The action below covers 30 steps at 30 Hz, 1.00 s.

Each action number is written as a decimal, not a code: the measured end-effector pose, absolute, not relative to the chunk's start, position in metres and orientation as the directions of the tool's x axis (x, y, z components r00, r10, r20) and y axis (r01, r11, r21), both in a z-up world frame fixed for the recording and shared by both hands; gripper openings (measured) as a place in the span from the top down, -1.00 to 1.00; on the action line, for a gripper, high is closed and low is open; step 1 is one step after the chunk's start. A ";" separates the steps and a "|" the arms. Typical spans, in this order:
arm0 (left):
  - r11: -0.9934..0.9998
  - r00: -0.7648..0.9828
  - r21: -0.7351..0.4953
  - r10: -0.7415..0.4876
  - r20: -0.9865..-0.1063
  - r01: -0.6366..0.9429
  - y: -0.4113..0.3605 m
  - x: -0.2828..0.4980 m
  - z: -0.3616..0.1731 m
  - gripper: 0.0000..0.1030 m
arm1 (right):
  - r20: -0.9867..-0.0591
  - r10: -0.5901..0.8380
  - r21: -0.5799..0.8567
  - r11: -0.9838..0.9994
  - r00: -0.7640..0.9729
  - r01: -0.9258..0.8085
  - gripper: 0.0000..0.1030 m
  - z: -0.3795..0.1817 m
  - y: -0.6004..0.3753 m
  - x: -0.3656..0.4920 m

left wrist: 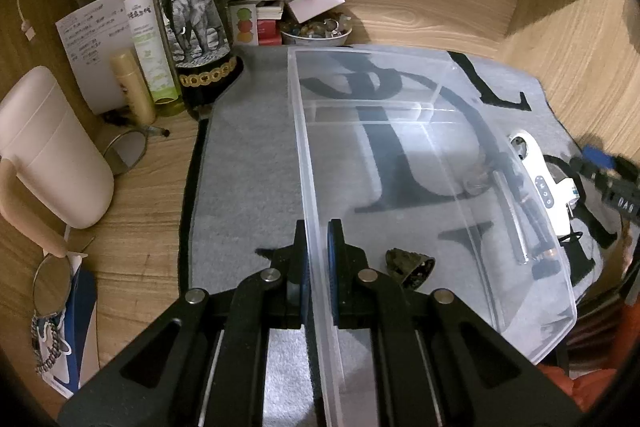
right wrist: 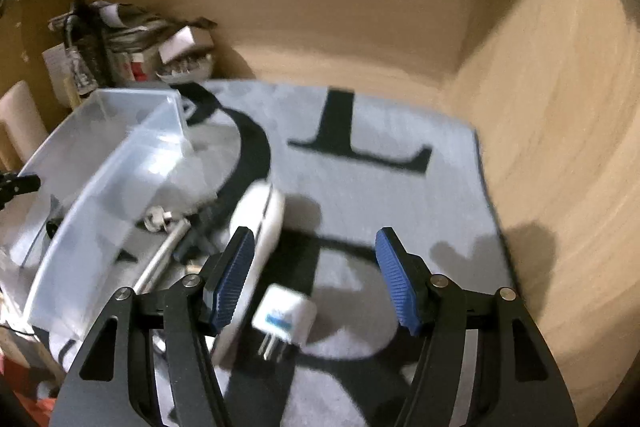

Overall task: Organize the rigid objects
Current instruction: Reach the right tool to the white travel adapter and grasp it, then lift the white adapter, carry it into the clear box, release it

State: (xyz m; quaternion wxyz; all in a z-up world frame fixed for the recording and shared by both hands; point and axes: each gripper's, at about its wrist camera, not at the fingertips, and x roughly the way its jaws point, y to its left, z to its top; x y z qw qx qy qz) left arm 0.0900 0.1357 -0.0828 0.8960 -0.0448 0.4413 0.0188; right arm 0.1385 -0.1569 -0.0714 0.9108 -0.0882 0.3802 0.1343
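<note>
A clear plastic bin [left wrist: 400, 107] stands on a grey mat [left wrist: 248, 163] with black letters. My left gripper [left wrist: 318, 239] is shut on the bin's near left wall, one pad on each side. Inside the bin lie a dark bell-shaped object [left wrist: 410, 265] and a silver rod [left wrist: 510, 215] beside dark items. In the blurred right wrist view my right gripper [right wrist: 314, 255] is open above the mat, right of the bin [right wrist: 108, 163]. A white plug adapter [right wrist: 284, 315] lies on the mat between its fingers, untouched. A white oval device [right wrist: 260, 223] lies by its left finger.
At the back left stand a dark wine bottle [left wrist: 192, 7], a green spray bottle [left wrist: 146, 27], papers and a bowl of small stones [left wrist: 316, 31]. A cream jug [left wrist: 52, 147] and glasses [left wrist: 124, 151] sit at the left. Wooden walls [right wrist: 540, 147] enclose the back and right.
</note>
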 end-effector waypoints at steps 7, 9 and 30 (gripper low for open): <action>0.996 0.606 -0.052 0.005 -0.795 -0.077 0.134 0.091 -0.083 0.86 | -0.769 0.196 0.005 0.953 0.608 -0.302 -0.16 -0.105 -0.160 0.133; 0.996 0.607 -0.050 0.009 -0.795 -0.079 0.134 0.091 -0.084 0.86 | -0.779 0.194 0.009 0.954 0.596 -0.299 -0.16 -0.113 -0.161 0.133; 0.996 0.609 -0.049 0.008 -0.793 -0.076 0.134 0.091 -0.084 0.86 | -0.746 0.236 0.021 0.943 0.623 -0.333 0.34 -0.095 -0.158 0.131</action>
